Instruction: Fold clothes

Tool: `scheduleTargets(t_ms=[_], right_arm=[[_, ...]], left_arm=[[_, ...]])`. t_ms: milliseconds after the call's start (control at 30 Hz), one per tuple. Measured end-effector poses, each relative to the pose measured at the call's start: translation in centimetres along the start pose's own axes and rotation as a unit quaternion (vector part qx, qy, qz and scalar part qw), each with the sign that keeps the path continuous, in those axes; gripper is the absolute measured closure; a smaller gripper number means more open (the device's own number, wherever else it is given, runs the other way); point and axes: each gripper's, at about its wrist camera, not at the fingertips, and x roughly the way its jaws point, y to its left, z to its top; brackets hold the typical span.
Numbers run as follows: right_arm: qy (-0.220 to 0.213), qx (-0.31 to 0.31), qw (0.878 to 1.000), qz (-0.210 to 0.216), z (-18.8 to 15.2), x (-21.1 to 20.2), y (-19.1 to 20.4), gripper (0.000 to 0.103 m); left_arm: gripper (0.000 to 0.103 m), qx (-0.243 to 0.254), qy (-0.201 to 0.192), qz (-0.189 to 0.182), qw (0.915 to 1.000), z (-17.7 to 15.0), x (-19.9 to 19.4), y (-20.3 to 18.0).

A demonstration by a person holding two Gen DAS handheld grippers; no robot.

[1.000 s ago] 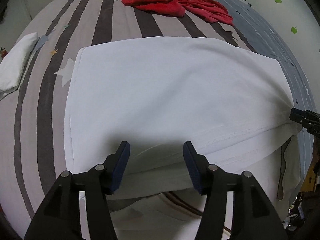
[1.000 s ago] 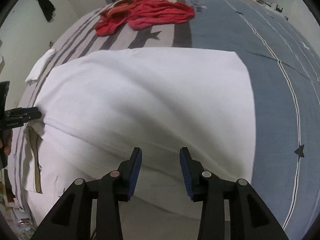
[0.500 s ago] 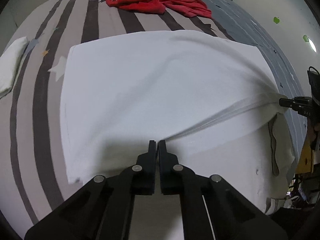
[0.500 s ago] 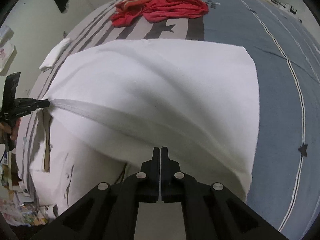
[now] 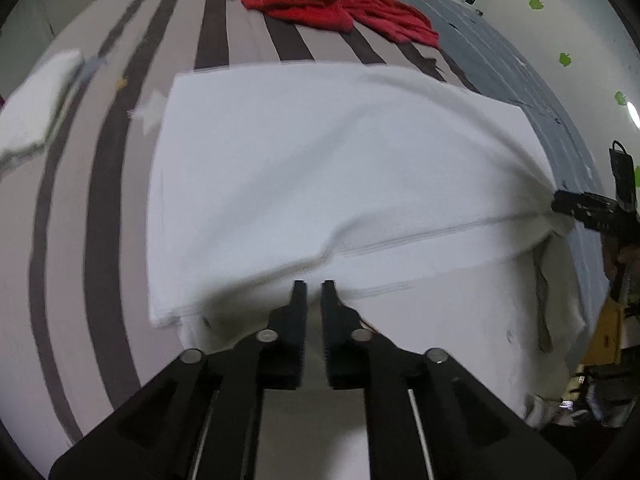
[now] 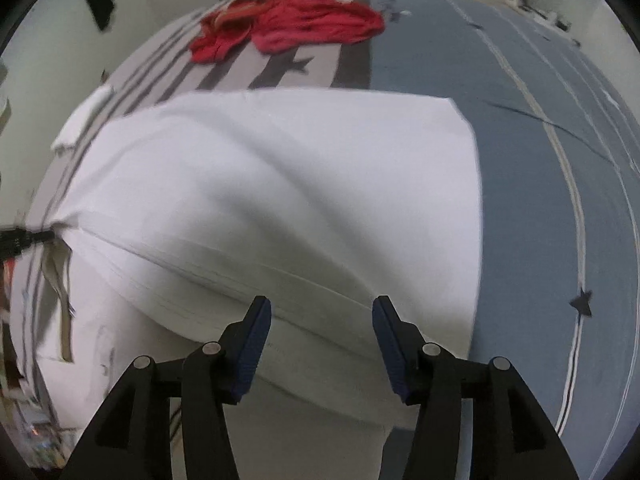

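Since half-second ago: right gripper (image 6: 320,320) sprung wide, hem dropped; left gripper (image 5: 314,292) now nearly together, narrow gap, fingertips at near hem, grip unclear. White garment (image 5: 320,168) mid-bed (image 5: 80,200), far half doubled toward near edge. Soft, light, limp: pinch hem corners.

Right gripper (image 6: 320,336) fingers spread wide, nothing between them, over near folded edge of white garment (image 6: 280,200). Left gripper (image 6: 24,238) far left, at garment's corner. Red clothes (image 6: 296,24) far ahead. Blue bedspread (image 6: 540,160) right.
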Motion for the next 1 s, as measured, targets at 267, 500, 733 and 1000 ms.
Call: scheduleTargets(t_ms=[267, 500, 733, 1000], right_arm=[[0.017, -0.026, 0.999, 0.004, 0.4, 0.8, 0.4, 0.054], [0.034, -0.052, 0.998, 0.019, 0.4, 0.7, 0.9, 0.094], [0.042, -0.053, 0.997, 0.035, -2.1, -1.5, 1.0, 0.103], [0.037, -0.025, 0.999, 0.024, -3.7, -3.0, 0.2, 0.101]], left_arm=[[0.058, 0.024, 0.003, -0.023, 0.9994, 3.3, 2.5, 0.2], [0.075, 0.087, 0.037, -0.044, 0.9945, 2.8, 4.2, -1.9], [0.103, 0.094, 0.018, -0.067, 0.9931, 1.6, 2.0, -2.2], [0.098, 0.063, 0.050, -0.074, 0.9940, -0.4, 1.3, -1.5]])
